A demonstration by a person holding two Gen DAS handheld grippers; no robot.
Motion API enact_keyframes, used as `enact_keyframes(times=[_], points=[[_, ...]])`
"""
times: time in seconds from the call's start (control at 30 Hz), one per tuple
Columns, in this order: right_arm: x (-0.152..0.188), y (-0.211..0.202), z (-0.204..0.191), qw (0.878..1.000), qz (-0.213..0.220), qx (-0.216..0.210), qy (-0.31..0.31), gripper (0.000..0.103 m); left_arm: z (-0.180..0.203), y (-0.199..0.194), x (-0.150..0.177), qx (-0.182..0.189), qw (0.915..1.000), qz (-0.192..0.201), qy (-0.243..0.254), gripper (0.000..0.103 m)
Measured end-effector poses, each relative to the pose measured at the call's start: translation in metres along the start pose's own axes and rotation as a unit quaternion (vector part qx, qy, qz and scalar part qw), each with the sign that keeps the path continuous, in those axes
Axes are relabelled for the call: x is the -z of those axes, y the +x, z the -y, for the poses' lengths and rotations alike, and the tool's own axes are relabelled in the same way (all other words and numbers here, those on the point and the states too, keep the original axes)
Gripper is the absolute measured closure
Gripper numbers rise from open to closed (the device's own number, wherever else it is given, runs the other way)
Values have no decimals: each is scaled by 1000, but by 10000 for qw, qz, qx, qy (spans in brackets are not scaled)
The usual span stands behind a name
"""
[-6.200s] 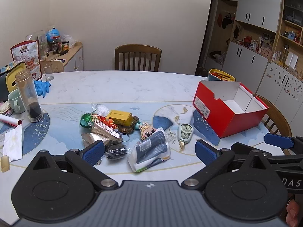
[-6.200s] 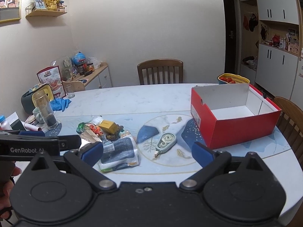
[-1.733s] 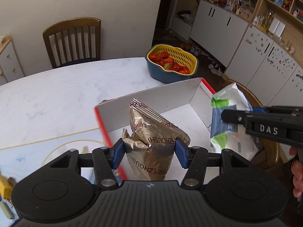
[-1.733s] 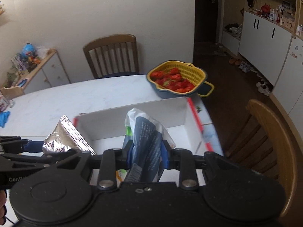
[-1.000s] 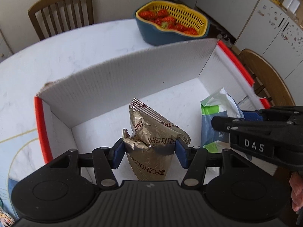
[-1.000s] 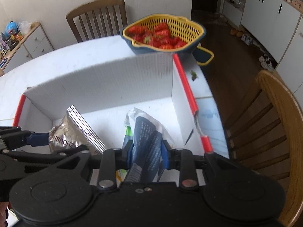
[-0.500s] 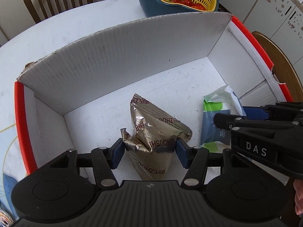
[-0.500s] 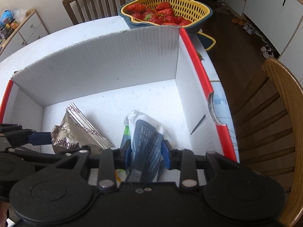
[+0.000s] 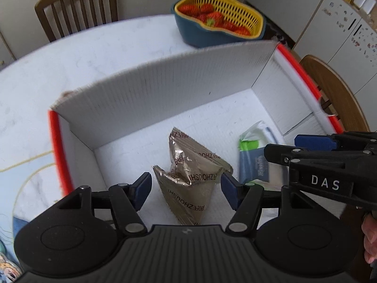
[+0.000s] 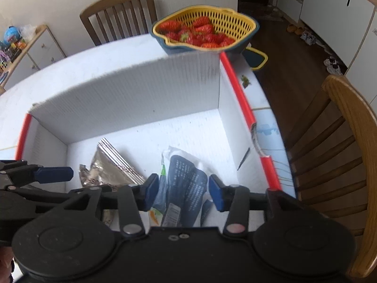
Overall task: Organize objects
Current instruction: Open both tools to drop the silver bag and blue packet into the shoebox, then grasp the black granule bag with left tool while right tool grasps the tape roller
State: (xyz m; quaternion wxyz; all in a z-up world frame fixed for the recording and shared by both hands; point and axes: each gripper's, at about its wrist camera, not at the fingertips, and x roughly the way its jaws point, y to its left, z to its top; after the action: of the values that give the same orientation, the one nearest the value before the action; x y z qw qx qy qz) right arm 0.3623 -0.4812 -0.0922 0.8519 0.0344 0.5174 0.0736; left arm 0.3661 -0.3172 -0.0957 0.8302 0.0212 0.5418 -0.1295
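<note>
— So, going from the left, what does the left tool (image 9: 186, 185) have?
— Nothing gripped. Its jaws have just been opening, and the crinkled gold foil snack packet (image 9: 192, 176) stands between the blue pads (image 9: 142, 185) with a gap showing on each side. The packet rests on the white floor of the red-edged white cardboard box (image 9: 165, 94), toward the near wall.

— And where is the box itself?
— On the pale marble-look round table (image 9: 94, 54), its tall corrugated back wall on the far side.

— To the right of the foil packet?
— The soft blue, white and green plastic pouch (image 10: 183, 184). It lies on the box floor just beside the packet, toward the right wall of the box.

— Is the right tool (image 10: 181, 193) clamped on it?
— No. Those jaws have also just been opening. The pouch lies between the pads (image 10: 215, 192), and they stand apart from it, a little clear on either side.

— Both tools inside the box, then?
— Both point steeply down into it, side by side; each shows at the edge of the other's view.

— Anything past the box?
— A yellow colander of red strawberries nested in a dark blue bowl (image 10: 205, 30) sits on the table just behind the far wall. A brown wooden slat-back chair (image 10: 120, 14) stands at the table's far edge, and another wooden chair (image 10: 348, 146) at the right.
</note>
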Motion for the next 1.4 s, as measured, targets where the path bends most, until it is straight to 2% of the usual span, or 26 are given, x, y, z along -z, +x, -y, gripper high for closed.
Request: enact_keyframes(times=[0.27, 0.7, 0.97, 1.0, 1.2, 1.4], points=[[8, -36, -12, 9993, 330, -146, 32, 50, -1, -50, 6, -40, 9982, 572, 158, 39], [42, -97, -66, 9950, 936, -338, -93, 47, -29, -124, 48, -7, 9912, 1278, 350, 39], [65, -126, -113, 9910, 1250, -476, -74, 42, -67, -168, 82, 85, 9876, 1550, 252, 38], [68, -129, -119, 9905, 1287, -487, -67, 40, -74, -173, 85, 110, 9874, 1561, 222, 35], [86, -138, -152, 9887, 1339, -678, -46, 36, -112, -199, 107, 105, 9852, 1709, 123, 32], [104, -143, -189, 9862, 1445, -784, -216, 26, -151, -216, 129, -18, 9833, 1819, -50, 24]])
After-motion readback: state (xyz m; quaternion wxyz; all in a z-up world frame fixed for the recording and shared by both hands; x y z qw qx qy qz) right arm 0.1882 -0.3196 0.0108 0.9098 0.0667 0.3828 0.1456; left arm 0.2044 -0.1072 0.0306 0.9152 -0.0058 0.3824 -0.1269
